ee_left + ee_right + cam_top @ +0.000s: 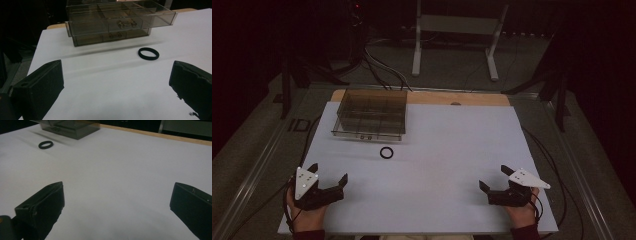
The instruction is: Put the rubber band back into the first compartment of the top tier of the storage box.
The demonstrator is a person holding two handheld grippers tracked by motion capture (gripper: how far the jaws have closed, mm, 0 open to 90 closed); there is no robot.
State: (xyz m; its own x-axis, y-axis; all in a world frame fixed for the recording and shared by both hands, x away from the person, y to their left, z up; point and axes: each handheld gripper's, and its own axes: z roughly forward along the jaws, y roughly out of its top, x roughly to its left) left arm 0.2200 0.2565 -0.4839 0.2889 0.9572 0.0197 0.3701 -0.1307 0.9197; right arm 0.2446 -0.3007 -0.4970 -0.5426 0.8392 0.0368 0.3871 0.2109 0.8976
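Observation:
A small black ring (386,152) lies flat on the white table (447,150), just in front of a smoky clear drawer box (371,114) with two drawers. My left gripper (328,173) rests near the front left corner, open, with nothing between its jaws. My right gripper (495,177) rests near the front right, open and empty too. In the left gripper view the ring (148,53) lies ahead to the right, and the drawer box (117,21) stands behind it. In the right gripper view the ring (46,144) sits far off at upper left, near the box (71,126).
The table's wooden back edge (472,98) shows behind the white sheet. Beyond the table stand a white frame (457,37) and loose cables (382,67) on the floor. Cables trail from both grippers off the table's sides.

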